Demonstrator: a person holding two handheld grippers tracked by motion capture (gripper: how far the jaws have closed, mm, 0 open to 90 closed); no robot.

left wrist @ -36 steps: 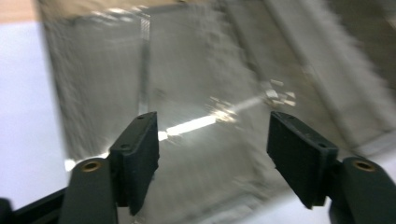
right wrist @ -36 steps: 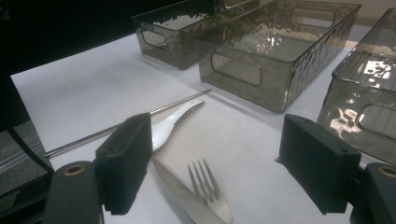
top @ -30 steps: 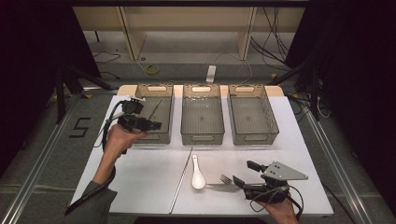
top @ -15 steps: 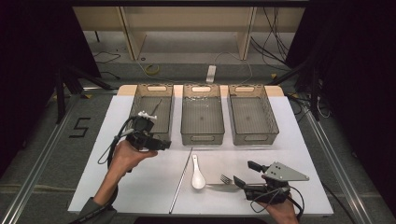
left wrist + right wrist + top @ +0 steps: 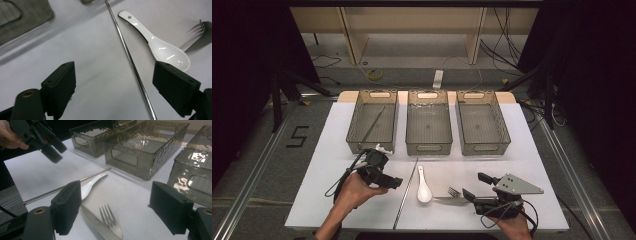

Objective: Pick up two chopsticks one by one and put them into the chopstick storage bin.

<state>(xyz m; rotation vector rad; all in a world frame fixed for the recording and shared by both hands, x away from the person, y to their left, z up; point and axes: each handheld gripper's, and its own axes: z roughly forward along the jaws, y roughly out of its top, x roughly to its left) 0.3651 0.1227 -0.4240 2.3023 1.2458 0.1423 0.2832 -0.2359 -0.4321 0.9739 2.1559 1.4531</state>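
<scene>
My left gripper [image 5: 113, 82], jaws just opened wide and empty, has bare table [image 5: 100, 62] around it. The thin steel chopstick [image 5: 130, 62] runs straight between them; my right gripper [image 5: 115, 205] gapes empty

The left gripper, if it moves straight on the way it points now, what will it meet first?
Probably the metal rod: it lies on the white table between the open jaws of the left gripper. The white spoon lies just beyond it. Depth is hard to judge.
</scene>
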